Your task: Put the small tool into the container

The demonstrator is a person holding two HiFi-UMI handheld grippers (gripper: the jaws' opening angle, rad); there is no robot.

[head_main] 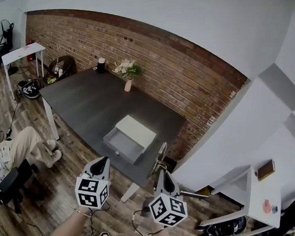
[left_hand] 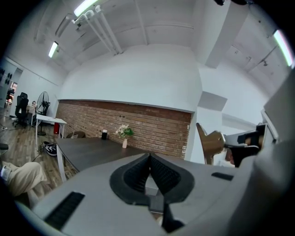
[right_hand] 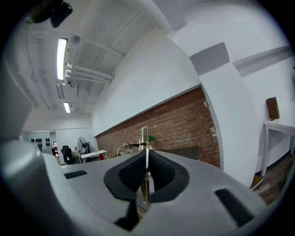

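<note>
A white box-like container [head_main: 134, 128] with an open drawer [head_main: 120, 144] sits on the near part of a dark table [head_main: 87, 99]. Both grippers hover side by side just short of the table's near edge, pointing at the container. My right gripper [head_main: 162, 171] is shut on a small thin metal tool [head_main: 161, 153], which sticks out past its tips. In the right gripper view the tool [right_hand: 144, 138] stands clamped between the pads of the gripper [right_hand: 146, 159]. My left gripper [head_main: 102, 160] is shut with nothing in it [left_hand: 150, 159]. In the left gripper view the tool [left_hand: 212, 143] shows at the right.
A vase of flowers [head_main: 128, 71] and a black cup [head_main: 101, 64] stand at the table's far edge by the brick wall. A seated person [head_main: 6, 154] is at the left, with a white side table [head_main: 22, 52] behind. A white desk [head_main: 263, 199] stands at the right.
</note>
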